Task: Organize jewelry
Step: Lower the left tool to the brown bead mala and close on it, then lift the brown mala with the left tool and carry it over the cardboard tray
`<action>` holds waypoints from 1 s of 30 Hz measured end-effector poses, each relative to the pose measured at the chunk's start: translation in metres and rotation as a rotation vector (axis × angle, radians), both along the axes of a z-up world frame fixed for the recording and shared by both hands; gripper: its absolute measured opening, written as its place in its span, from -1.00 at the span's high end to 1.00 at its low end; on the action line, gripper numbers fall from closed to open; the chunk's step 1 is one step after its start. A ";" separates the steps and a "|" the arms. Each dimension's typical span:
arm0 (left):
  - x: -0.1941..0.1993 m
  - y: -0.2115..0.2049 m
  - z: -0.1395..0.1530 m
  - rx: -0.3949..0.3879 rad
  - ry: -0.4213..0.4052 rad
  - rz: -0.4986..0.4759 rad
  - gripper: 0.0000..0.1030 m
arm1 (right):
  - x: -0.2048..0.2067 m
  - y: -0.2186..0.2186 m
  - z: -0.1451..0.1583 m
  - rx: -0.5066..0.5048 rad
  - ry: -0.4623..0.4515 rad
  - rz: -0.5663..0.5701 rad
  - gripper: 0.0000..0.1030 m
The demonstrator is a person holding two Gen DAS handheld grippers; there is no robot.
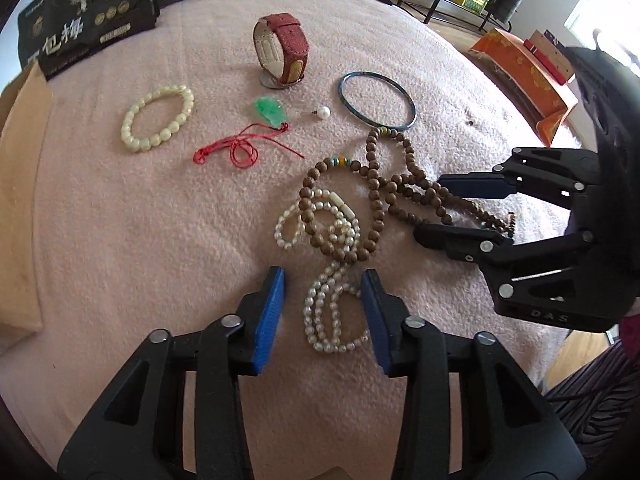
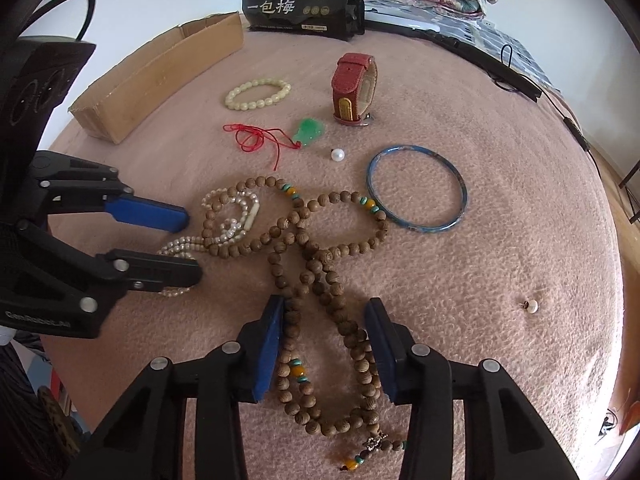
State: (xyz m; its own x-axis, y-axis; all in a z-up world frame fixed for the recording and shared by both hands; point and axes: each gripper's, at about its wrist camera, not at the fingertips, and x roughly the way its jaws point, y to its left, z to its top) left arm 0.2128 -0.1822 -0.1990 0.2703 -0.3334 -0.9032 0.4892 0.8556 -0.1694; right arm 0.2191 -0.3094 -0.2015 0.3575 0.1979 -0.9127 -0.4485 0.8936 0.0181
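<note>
Pearl strand (image 1: 328,304) lies between the part-open left tool's (image 1: 324,308) jaws, ungripped.

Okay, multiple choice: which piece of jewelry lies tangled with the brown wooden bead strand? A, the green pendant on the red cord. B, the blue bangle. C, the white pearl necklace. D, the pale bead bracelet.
C: the white pearl necklace loops under and through the wooden bead strand, while the blue bangle, pale bead bracelet and green pendant lie clear of the knot.
</note>
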 end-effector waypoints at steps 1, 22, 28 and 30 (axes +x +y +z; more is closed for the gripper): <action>0.001 -0.001 -0.001 0.007 -0.009 -0.001 0.48 | 0.000 0.000 0.000 -0.001 0.000 -0.001 0.19; -0.009 0.044 0.053 -0.130 -0.074 0.094 0.90 | -0.018 0.009 0.044 0.055 -0.096 -0.045 0.80; -0.013 0.067 0.086 -0.178 -0.154 0.135 0.90 | -0.030 0.014 0.085 0.110 -0.207 -0.070 0.80; -0.013 0.075 0.096 -0.197 -0.173 0.153 0.90 | -0.034 0.016 0.097 0.132 -0.235 -0.080 0.80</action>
State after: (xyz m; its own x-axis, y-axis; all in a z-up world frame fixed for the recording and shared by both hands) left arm 0.1996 -0.1075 -0.1033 0.4754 -0.4411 -0.7612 0.3933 0.8805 -0.2645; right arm 0.1856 -0.2931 -0.1045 0.5760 0.2721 -0.7709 -0.3821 0.9233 0.0404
